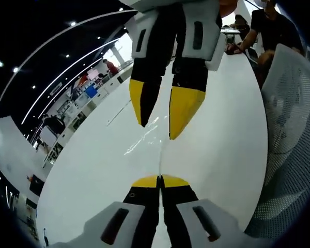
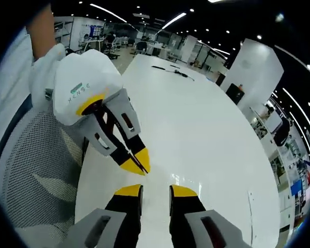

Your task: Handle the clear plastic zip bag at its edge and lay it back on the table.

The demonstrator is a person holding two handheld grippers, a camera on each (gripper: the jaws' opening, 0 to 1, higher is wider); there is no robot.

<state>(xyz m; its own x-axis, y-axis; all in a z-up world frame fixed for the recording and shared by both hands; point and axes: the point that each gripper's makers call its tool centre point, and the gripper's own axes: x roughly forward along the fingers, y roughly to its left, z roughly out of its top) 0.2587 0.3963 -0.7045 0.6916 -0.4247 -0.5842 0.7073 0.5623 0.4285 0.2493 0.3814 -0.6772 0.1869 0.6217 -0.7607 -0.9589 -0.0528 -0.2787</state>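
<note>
**Bag edge pinched left, right tongs open opposite**

Left gripper view: left gripper (image 1: 159, 178) has its yellow tips pressed together, seemingly on the near edge of the clear plastic zip bag (image 1: 144, 138), which shows mainly as glints on the white table (image 1: 222, 129). The bag runs away from these tips toward the right gripper (image 1: 163, 121), whose tips stand apart just over its far part.

Right gripper view: right gripper (image 2: 155, 191) is open, gripping nothing; the left gripper (image 2: 139, 164) faces it closely, tips together. The film itself is too faint to trace here. A mesh chair (image 2: 39, 170) stands beside the table.

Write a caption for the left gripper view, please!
Left gripper pinches the clear bag on the white table, facing the open right gripper.
</note>
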